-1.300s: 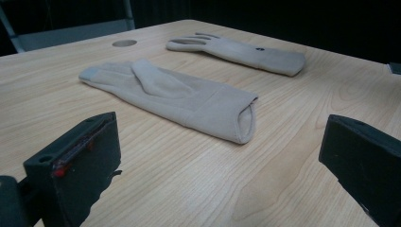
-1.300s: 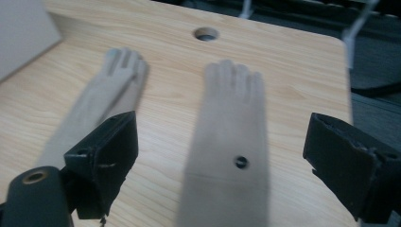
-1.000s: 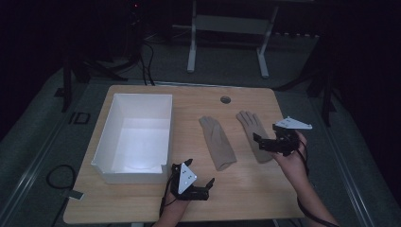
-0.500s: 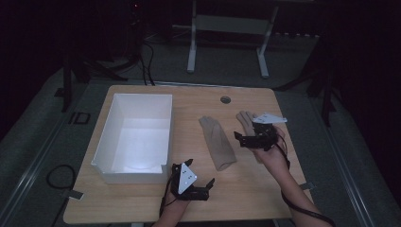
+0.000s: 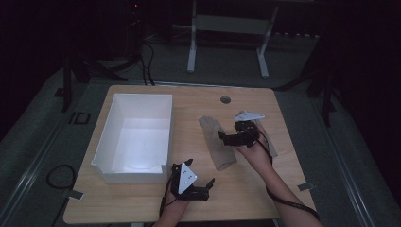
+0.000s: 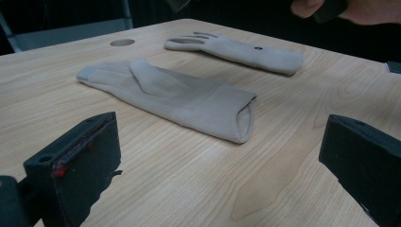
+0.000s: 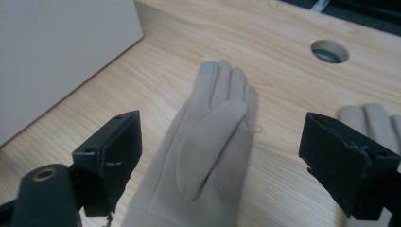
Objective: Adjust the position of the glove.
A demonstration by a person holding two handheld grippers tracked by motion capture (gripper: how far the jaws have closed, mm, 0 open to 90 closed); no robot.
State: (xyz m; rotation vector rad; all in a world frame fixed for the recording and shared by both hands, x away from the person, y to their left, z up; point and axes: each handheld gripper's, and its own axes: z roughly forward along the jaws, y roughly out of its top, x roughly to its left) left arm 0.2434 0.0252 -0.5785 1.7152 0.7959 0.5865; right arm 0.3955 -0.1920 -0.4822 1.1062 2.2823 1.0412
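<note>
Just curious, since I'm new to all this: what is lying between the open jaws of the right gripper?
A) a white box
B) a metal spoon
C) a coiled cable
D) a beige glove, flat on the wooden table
D: in the right gripper view a beige glove lies flat on the table, between the spread jaws of the right gripper.

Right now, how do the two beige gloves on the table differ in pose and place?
The nearer glove lies closer to the white box, with its thumb folded over the palm and its fingers together; the farther glove lies nearer the table's right edge, with its fingers spread. The right hand-held gripper, jaws open, hangs over the nearer glove, not the farther one. Both are beige, flat on the wooden table, and ungripped.
</note>
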